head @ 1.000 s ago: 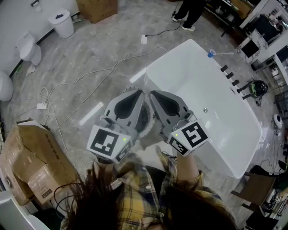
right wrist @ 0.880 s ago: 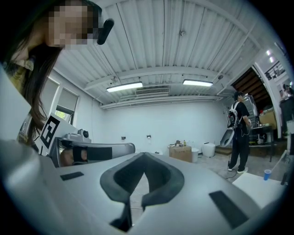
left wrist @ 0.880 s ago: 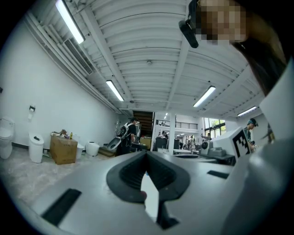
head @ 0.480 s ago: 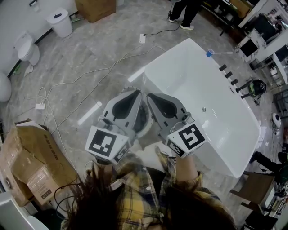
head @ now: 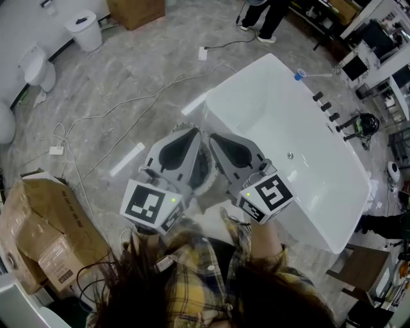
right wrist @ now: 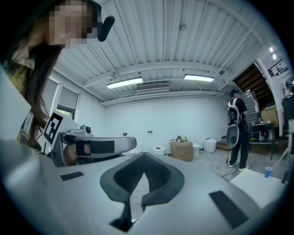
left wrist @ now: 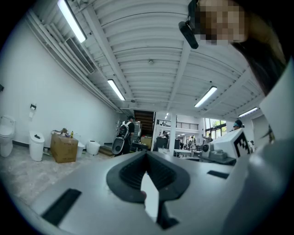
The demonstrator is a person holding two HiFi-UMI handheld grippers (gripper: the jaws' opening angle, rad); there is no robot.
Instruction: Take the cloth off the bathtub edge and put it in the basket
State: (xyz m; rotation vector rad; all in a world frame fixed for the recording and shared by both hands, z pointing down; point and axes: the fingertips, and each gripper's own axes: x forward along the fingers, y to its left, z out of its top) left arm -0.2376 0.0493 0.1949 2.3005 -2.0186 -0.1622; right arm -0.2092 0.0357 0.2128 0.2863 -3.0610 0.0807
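Close in front of me my left gripper (head: 194, 132) and right gripper (head: 216, 136) lie level and side by side, each with its jaws pressed fully together and nothing between them. Beneath them, mostly hidden, shows a round frilled rim that looks like the basket (head: 206, 184), just left of the near end of the white bathtub (head: 282, 125). I cannot tell where the cloth is; farther left a cable (head: 148, 99) trails over the grey floor (head: 160, 45).

One bathtub (head: 275, 115), two cardboard boxes (head: 48, 224) (head: 136, 11), two tongs (head: 195, 131) (head: 213, 136)
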